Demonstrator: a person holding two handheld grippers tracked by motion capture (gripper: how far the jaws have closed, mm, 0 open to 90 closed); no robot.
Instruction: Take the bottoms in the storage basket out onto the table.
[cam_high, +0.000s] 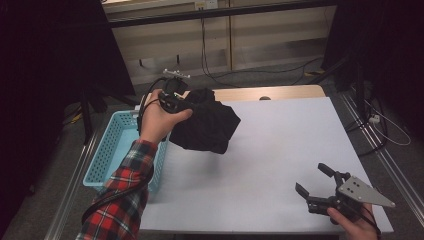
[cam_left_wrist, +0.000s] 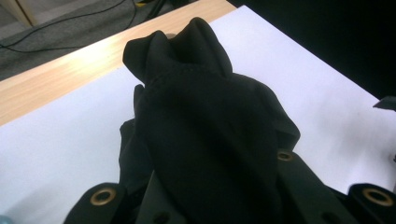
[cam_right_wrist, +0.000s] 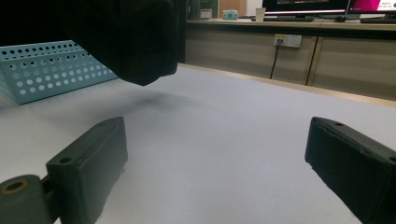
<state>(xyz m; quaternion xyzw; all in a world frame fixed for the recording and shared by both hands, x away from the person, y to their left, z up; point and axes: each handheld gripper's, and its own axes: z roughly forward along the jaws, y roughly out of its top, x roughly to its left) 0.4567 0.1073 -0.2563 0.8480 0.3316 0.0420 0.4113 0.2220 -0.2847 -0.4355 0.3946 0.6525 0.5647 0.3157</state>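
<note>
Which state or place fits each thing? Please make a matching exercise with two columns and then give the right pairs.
Things:
1. crumpled black cloth
2. light blue perforated plastic basket
3. right gripper
4. left gripper

States or places:
A. open, low over the white table
B. held up in the air
C. shut on the cloth
D. at the table's left edge

Pairs: 1-B, 2-D, 3-A, 4-C

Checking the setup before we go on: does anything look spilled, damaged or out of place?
Nothing stands out. The left gripper holds a bunched black cloth above the white table, beside the blue basket. The right gripper is open and empty near the table's front edge.
</note>
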